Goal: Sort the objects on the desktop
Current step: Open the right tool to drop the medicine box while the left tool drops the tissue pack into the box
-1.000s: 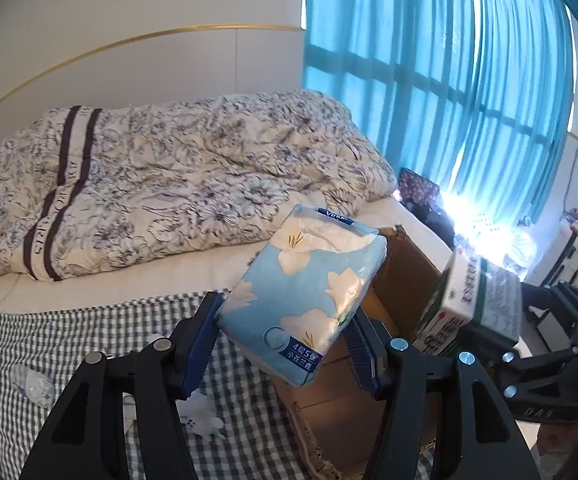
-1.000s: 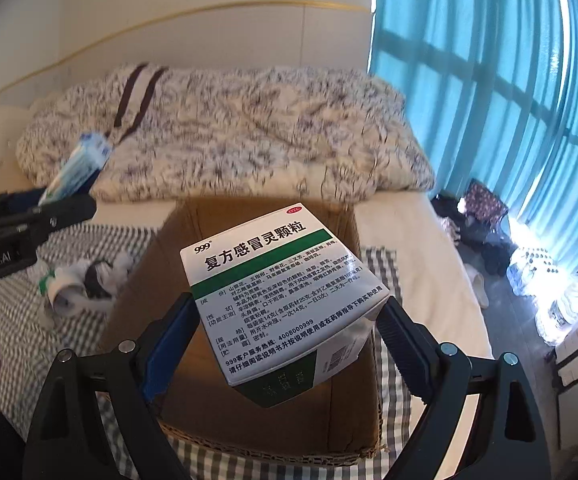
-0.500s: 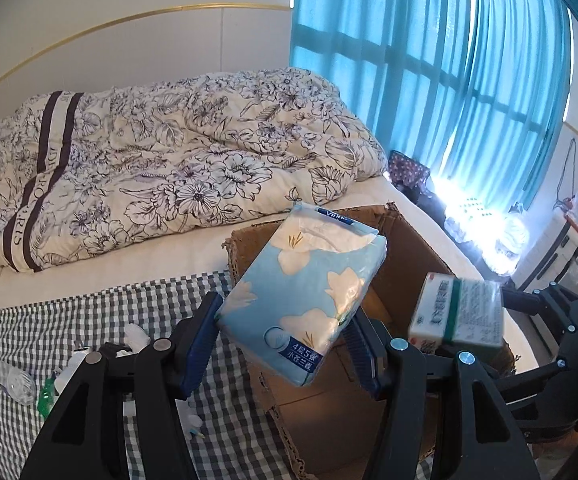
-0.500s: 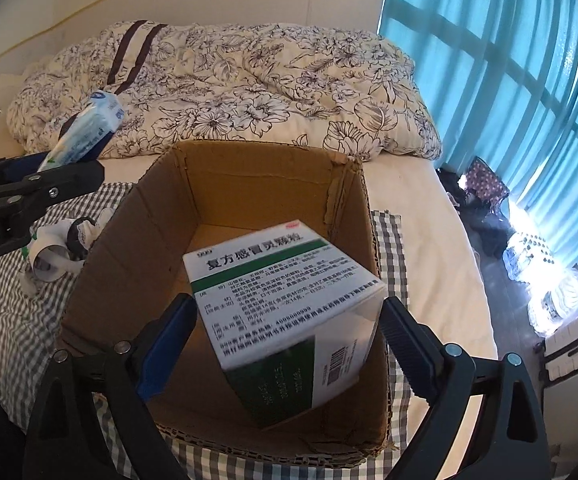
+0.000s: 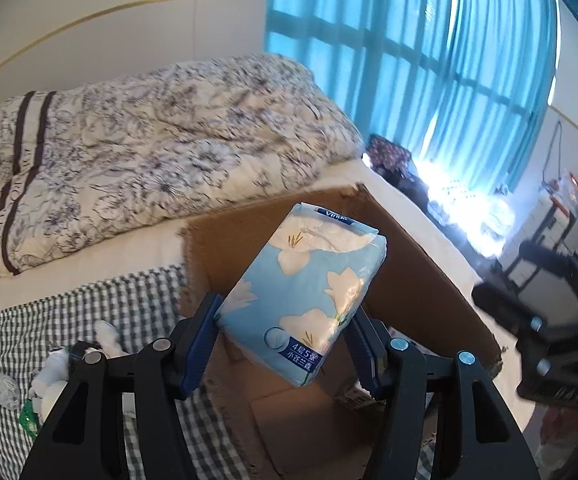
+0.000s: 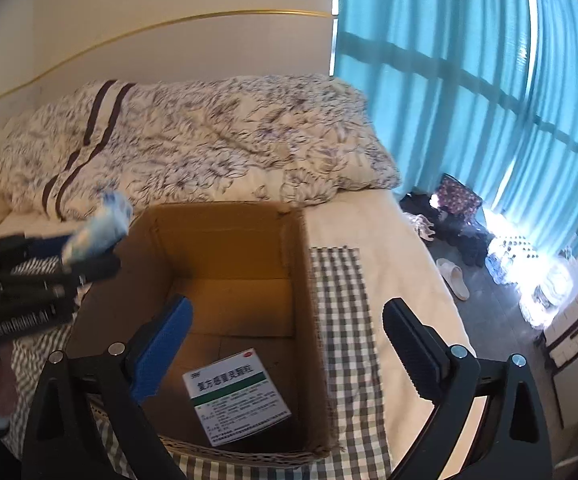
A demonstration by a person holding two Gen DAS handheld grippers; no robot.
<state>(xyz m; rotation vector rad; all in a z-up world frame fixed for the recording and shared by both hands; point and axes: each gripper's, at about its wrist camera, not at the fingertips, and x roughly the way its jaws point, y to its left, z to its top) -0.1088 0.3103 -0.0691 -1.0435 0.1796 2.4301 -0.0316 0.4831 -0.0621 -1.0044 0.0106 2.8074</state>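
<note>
Over the brown cardboard box [image 5: 421, 280], the left gripper [image 5: 285, 338] squeezes a soft, light blue flowered tissue pack [image 5: 309, 300] by its sides; the right gripper [image 6: 285, 344] is wide open, empty.

Left cam rides behind left tool [image 5: 285, 344], looking forward and slightly down, close over the cardboard box [image 5: 429, 280]. Right cam sits behind right tool [image 6: 289, 344], angled steeply down into the box [image 6: 229, 264]. Both share box, bed, curtains; each sees the other tool.
</note>
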